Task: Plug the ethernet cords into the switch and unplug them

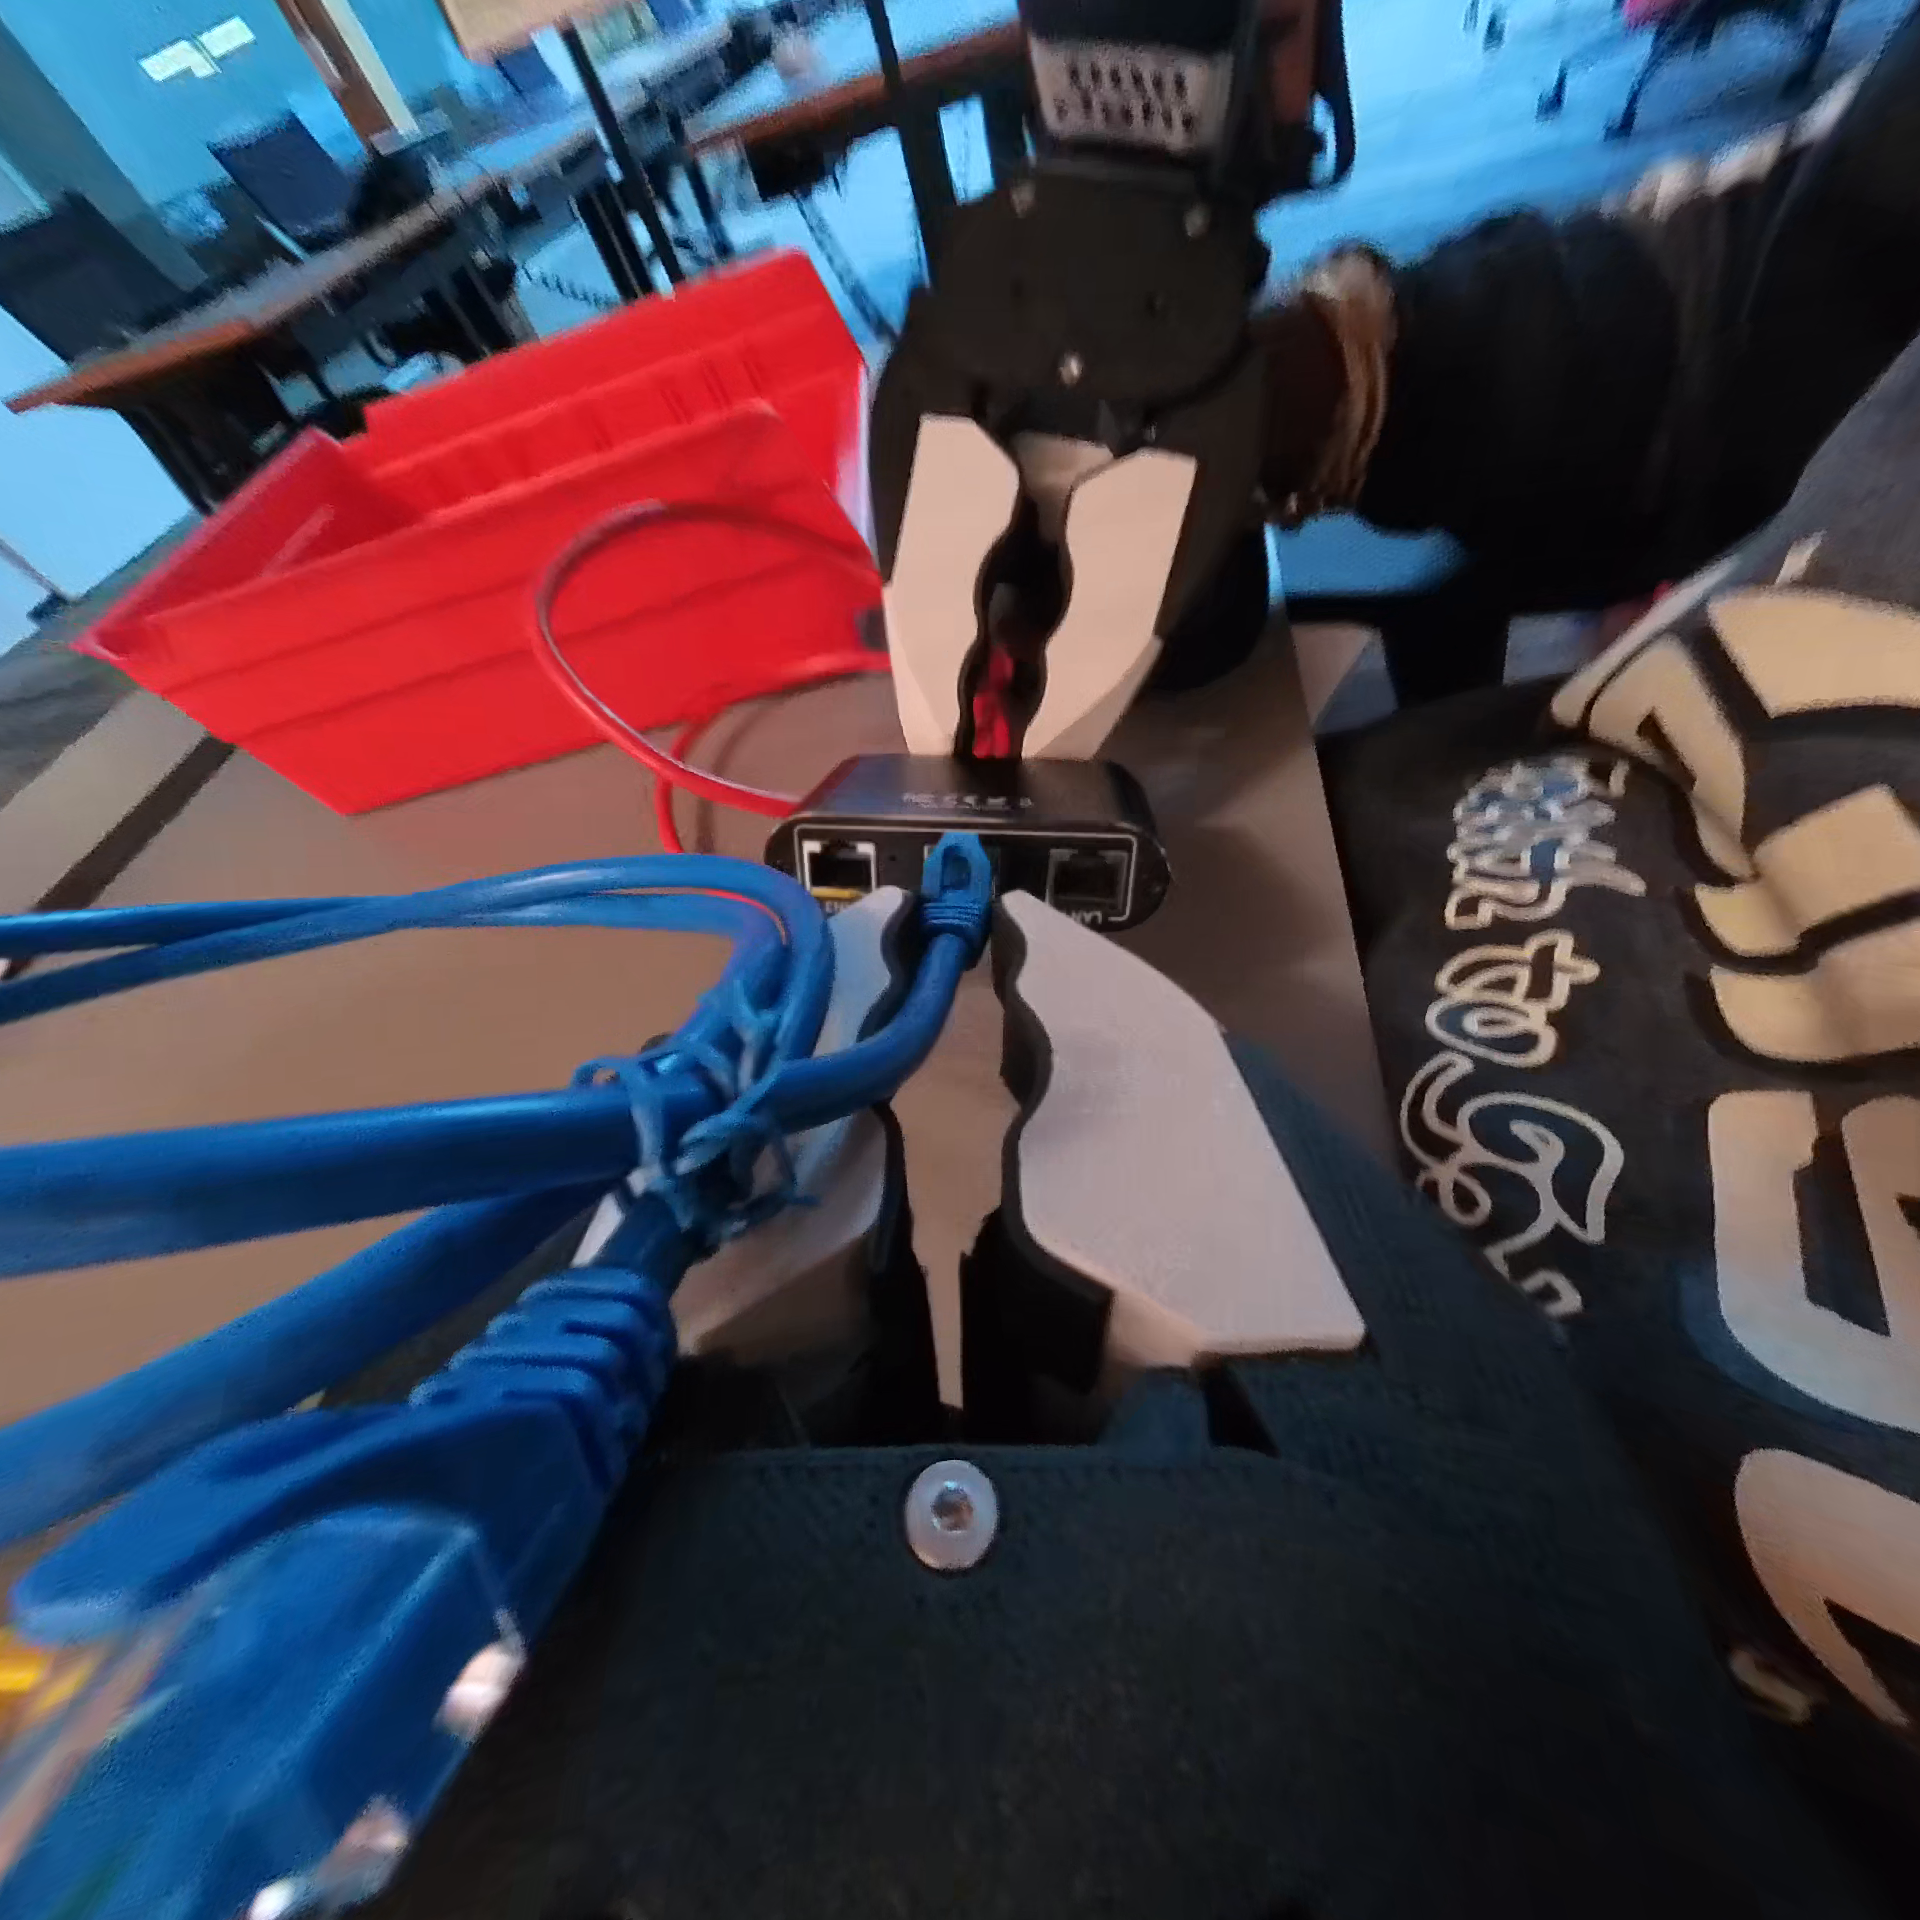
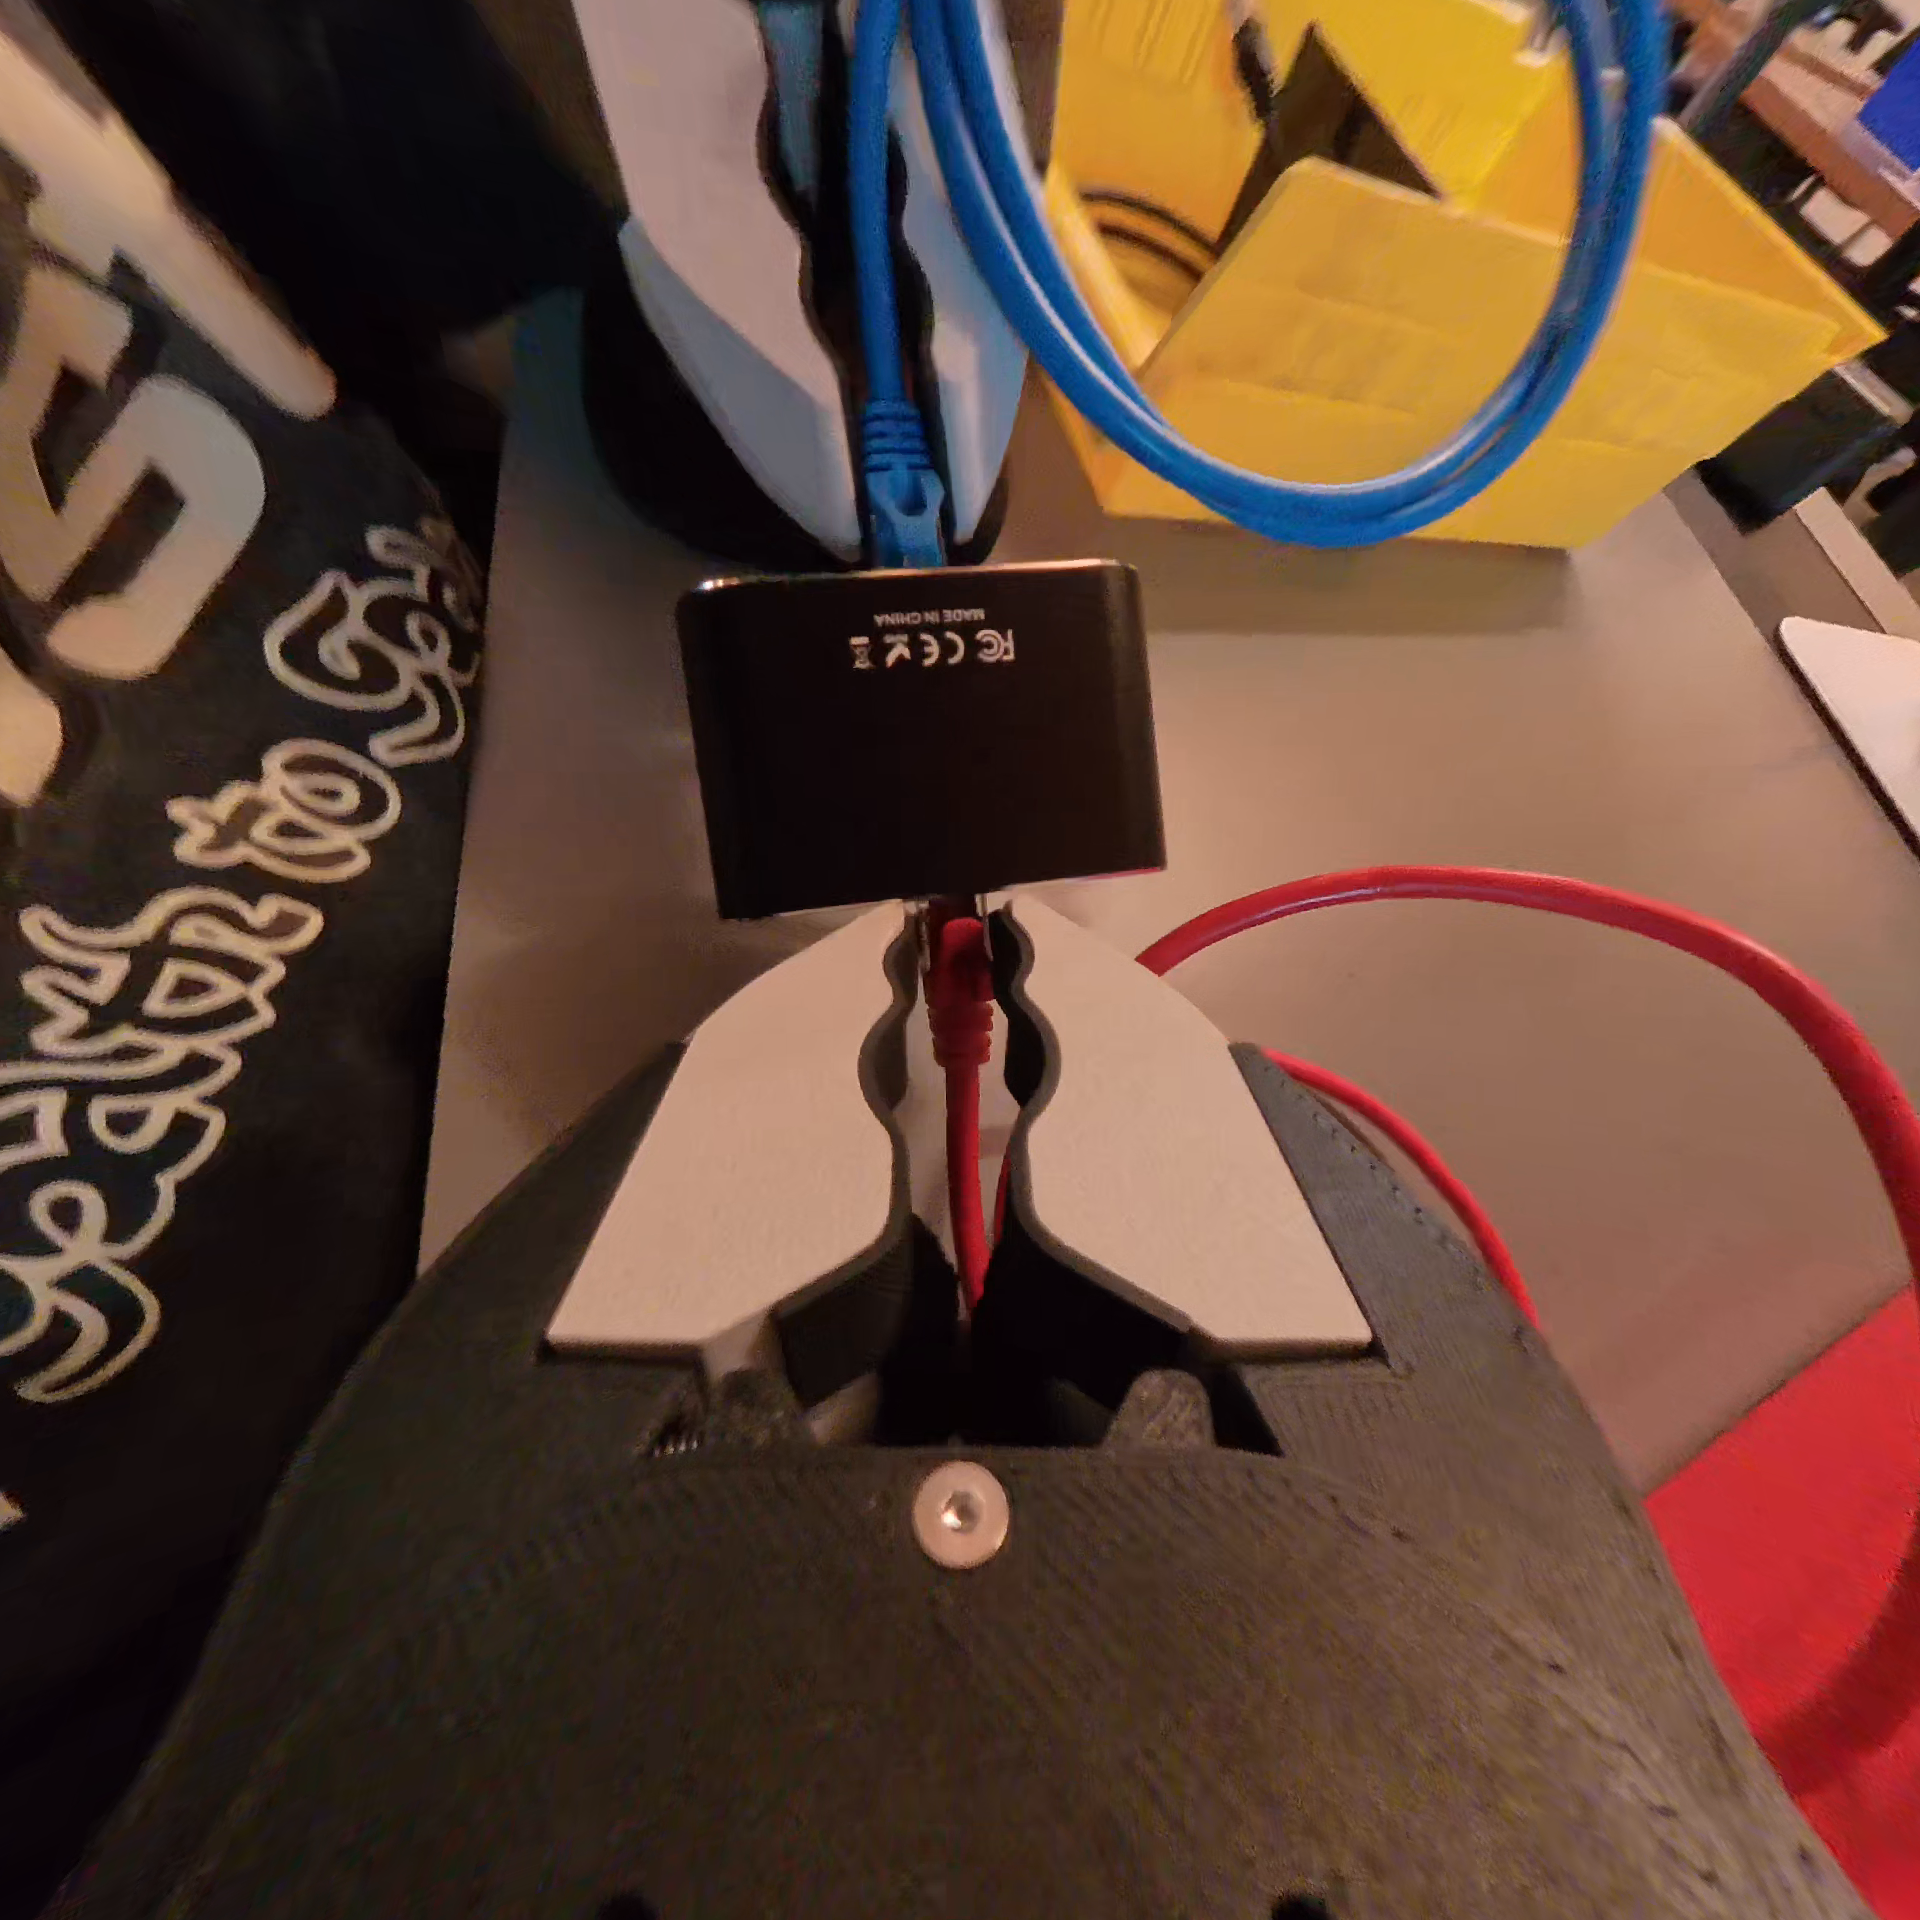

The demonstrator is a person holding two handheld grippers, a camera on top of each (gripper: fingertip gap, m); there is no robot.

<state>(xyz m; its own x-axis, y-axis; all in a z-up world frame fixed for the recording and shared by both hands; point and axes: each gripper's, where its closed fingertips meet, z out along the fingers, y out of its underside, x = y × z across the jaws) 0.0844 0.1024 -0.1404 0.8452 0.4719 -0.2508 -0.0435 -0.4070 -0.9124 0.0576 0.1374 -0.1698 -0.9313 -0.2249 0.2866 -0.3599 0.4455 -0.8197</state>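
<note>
Two grippers meet at the switch [image 2: 920,732] from opposite ends.

My left gripper [image 1: 961,914] is nearly closed round the blue cord [image 1: 951,883], whose plug sits in the middle port; my right gripper [image 2: 956,940] pinches the red cord [image 2: 958,997] at the far face (port hidden from me). The brown table [image 2: 1455,748] holds a red bin [image 1: 499,582] and a yellow bin [image 2: 1455,312]; the room beyond is blurred.

Both claws face each other nose to nose: left claw [image 1: 951,914] slightly parted, right claw [image 2: 956,935] pinched nearly closed.
</note>
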